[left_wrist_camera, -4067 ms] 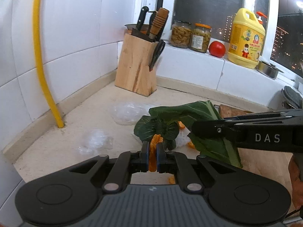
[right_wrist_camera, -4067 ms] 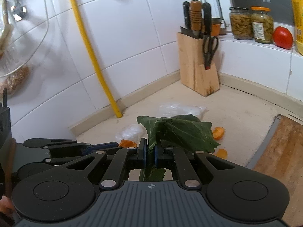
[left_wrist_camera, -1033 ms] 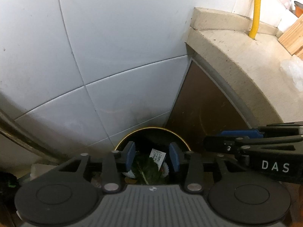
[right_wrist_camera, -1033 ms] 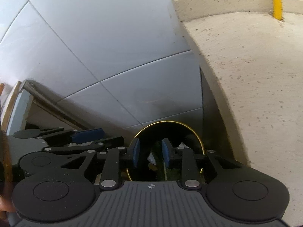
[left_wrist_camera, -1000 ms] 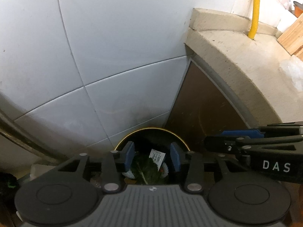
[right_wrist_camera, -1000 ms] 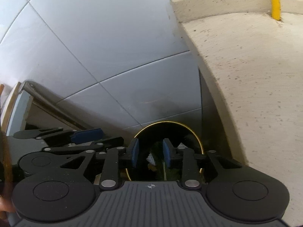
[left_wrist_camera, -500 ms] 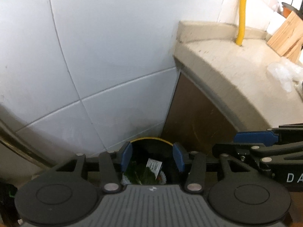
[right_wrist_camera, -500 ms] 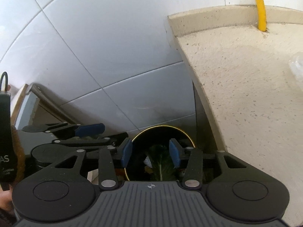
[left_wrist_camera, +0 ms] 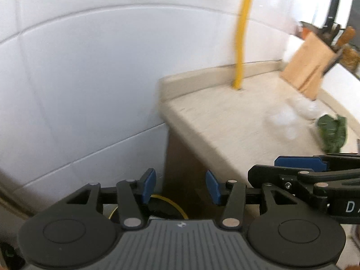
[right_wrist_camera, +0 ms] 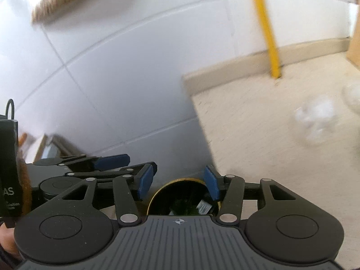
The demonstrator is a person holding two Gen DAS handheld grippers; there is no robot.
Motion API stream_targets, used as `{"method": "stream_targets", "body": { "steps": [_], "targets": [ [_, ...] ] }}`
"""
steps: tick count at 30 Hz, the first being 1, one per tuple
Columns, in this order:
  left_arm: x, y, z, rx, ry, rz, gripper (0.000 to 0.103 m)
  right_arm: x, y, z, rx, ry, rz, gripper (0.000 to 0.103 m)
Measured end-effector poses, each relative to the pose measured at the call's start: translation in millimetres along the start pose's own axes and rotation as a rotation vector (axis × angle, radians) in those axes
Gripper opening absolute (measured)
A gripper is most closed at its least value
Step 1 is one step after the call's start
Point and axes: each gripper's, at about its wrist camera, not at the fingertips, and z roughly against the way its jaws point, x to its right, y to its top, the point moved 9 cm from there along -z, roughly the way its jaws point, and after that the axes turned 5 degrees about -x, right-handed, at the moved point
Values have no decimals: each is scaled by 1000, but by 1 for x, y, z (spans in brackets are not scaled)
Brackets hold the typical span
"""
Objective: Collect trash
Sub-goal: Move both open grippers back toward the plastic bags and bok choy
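Black-lined, gold-rimmed bin [right_wrist_camera: 180,193] below now holds the dropped greens, and both the left gripper [left_wrist_camera: 180,185] and right gripper [right_wrist_camera: 178,181], jaws just widened and empty, face what looks like crumpled plastic [left_wrist_camera: 290,117] and a leaf [left_wrist_camera: 333,128] left on the counter [left_wrist_camera: 225,117] to the right.

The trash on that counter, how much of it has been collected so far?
Some is done: green leaves already lie in the bin on the floor beside the counter. Nothing is in hand: the left gripper and right gripper have just been opening and both are empty. Left on the counter are a leaf and crumpled clear plastic, near the knife block.
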Motion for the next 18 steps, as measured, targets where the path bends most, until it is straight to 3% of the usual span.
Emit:
{"method": "stream_targets", "body": {
  "steps": [4, 9, 18],
  "targets": [
    [37, 12, 4, 24, -60, -67, 48, 18, 2, 27, 54, -38, -19, 64],
    [92, 20, 4, 32, -144, -164, 50, 64, -1, 70, 139, -153, -87, 67],
    [171, 12, -9, -1, -235, -297, 50, 135, -18, 116, 198, -289, -218, 68]
  ]
}}
